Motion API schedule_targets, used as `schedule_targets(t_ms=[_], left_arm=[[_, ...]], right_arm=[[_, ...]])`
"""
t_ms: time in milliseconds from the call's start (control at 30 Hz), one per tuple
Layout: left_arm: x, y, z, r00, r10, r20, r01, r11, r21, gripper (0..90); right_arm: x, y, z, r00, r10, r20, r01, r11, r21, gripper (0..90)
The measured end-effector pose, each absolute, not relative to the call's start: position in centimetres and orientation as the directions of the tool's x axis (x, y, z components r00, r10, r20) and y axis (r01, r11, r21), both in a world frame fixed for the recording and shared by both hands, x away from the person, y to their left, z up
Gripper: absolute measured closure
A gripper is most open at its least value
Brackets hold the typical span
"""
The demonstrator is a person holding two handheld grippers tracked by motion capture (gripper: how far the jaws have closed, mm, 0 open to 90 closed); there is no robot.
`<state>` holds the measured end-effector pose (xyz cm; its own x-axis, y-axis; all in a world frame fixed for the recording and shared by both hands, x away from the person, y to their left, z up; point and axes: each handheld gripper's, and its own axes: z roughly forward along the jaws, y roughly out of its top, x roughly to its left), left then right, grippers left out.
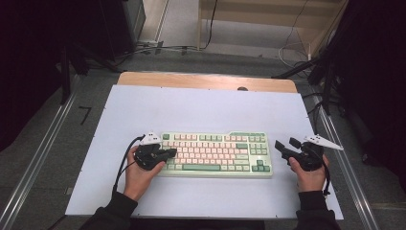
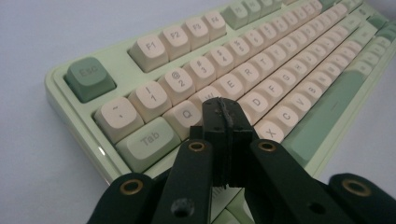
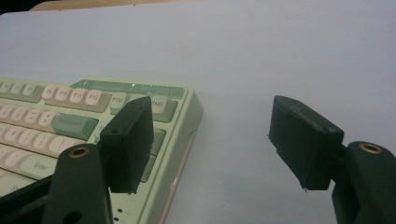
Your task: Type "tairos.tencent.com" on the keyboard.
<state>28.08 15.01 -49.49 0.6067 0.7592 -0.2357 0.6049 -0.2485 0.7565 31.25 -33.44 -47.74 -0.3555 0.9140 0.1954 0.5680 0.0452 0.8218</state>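
**Left jaws pinched tight over the letter keys**

The left gripper (image 2: 224,109) has its jaws pressed flat together with nothing between them, the tips poised over the W and S keys of the mint-green keyboard (image 1: 216,154), whose Tab key (image 2: 148,138) sits just left of the tips. The right gripper (image 3: 212,140) stands wide apart, one jaw above the keyboard's right end, the other over the bare white mat (image 1: 201,108).
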Motion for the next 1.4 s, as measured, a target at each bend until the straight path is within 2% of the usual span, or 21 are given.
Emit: schedule_targets(t_ms=[133,233,333,433,667,833,900,1100,1300,1400], left_arm=[[28.1,15.2,-49.4,0.609,0.748,-0.263,0.606,-0.225,0.763,88.9],[27.8,15.8,-48.5,0.612,0.732,-0.3,0.562,-0.136,0.816,70.6],[27.7,16.3,-48.3,0.598,0.736,-0.318,0.54,-0.076,0.838,56.3],[27.7,16.7,-48.4,0.575,0.751,-0.326,0.535,-0.043,0.844,50.3],[27.6,17.1,-48.7,0.556,0.764,-0.327,0.519,-0.011,0.855,48.3],[27.4,17.1,-48.7,0.551,0.769,-0.325,0.512,-0.004,0.859,47.2],[27.4,17.1,-48.7,0.55,0.77,-0.324,0.508,-0.001,0.861,47.2],[27.4,17.0,-48.8,0.558,0.763,-0.326,0.509,-0.004,0.861,47.0],[27.3,17.0,-48.8,0.556,0.765,-0.324,0.507,-0.003,0.862,47.0],[27.3,17.1,-48.8,0.555,0.764,-0.328,0.507,0.001,0.862,47.0]], right_arm=[[31.3,-33.4,-47.7,-0.355,0.914,0.196,0.569,0.045,0.821,29.1],[31.3,-33.5,-47.7,-0.356,0.914,0.195,0.567,0.046,0.822,29.1],[31.3,-33.4,-47.7,-0.358,0.914,0.193,0.568,0.048,0.822,29.2],[31.2,-33.2,-47.7,-0.362,0.913,0.191,0.567,0.052,0.822,29.2],[31.3,-32.7,-47.5,-0.371,0.909,0.191,0.561,0.056,0.826,29.5],[31.6,-30.7,-46.9,-0.428,0.886,0.18,0.543,0.093,0.834,31.4],[31.7,-29.3,-46.4,-0.47,0.865,0.176,0.527,0.115,0.842,38.4],[31.6,-26.3,-45.6,-0.583,0.794,0.171,0.49,0.177,0.854,68.5],[31.7,-23.1,-45.7,-0.657,0.737,0.159,0.478,0.244,0.844,85.6],[31.8,-21.9,-45.7,-0.68,0.715,0.162,0.478,0.264,0.838,87.5]])
